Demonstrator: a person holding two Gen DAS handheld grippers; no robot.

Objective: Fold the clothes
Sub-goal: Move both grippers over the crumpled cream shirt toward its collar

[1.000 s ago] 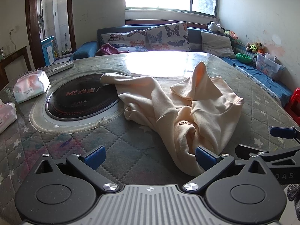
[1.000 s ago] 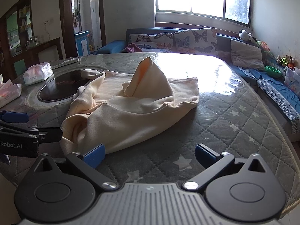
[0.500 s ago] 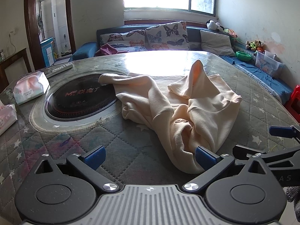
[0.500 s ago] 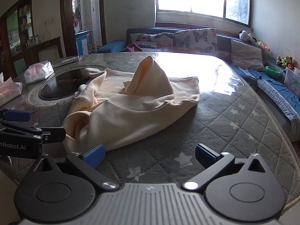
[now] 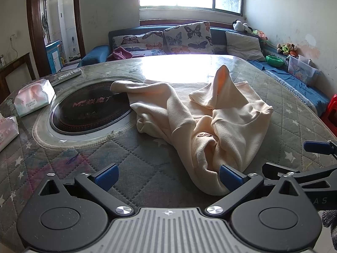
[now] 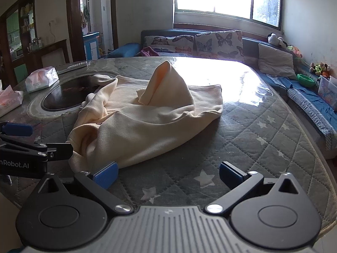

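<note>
A crumpled cream garment (image 5: 202, 122) lies in a heap on the quilted round table (image 5: 130, 164), with one fold standing up in a peak. It also shows in the right wrist view (image 6: 147, 122). My left gripper (image 5: 167, 177) is open and empty near the table's front edge, its right pad close to the garment's near end. My right gripper (image 6: 167, 176) is open and empty, its left pad beside the garment's near edge. Each gripper shows at the edge of the other's view.
A black round hotplate (image 5: 88, 109) is set into the table at left, partly under a sleeve. Tissue packs (image 5: 33, 97) lie at the far left. A sofa with butterfly cushions (image 5: 185, 38) stands behind the table.
Both grippers have drawn back slightly from the garment. The garment lies as before and both stay open.
</note>
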